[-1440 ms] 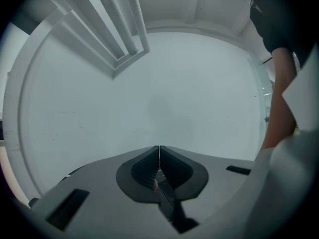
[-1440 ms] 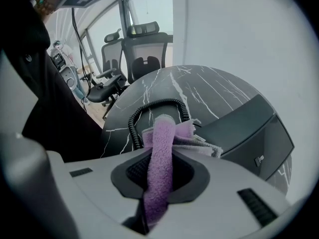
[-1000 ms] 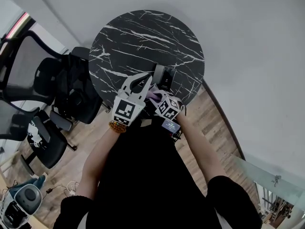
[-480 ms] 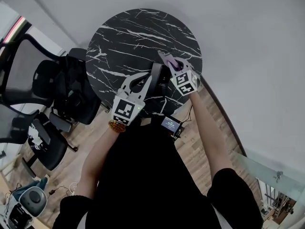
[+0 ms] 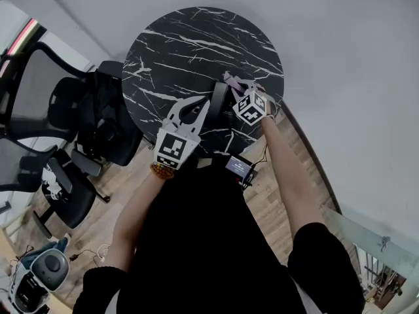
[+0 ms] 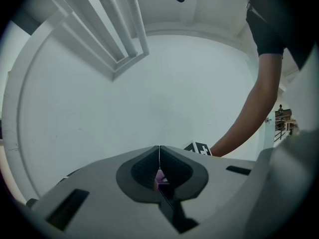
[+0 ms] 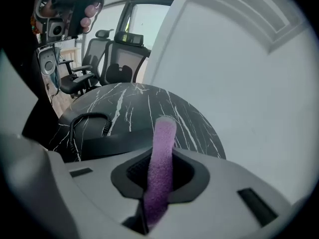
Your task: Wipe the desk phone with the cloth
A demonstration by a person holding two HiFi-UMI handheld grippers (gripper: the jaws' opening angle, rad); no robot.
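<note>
My left gripper [image 5: 195,110] is nearest me, at 6 o'clock on the round black marble table [image 5: 196,44], with its jaws pressed together on nothing. Just past it, at 5 o'clock, the desk phone [image 5: 218,98] lies near the rim. At 4 o'clock, beside the phone, my right gripper [image 5: 242,90] pinches the purple cloth [image 5: 232,80]. I can't tell whether the cloth touches the phone.

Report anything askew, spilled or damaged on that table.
Nothing stands out. The desk phone sits on the marble table, its coiled cord lying on the tabletop; no spill or damage shows. The right tool pinches the purple cloth.
</note>
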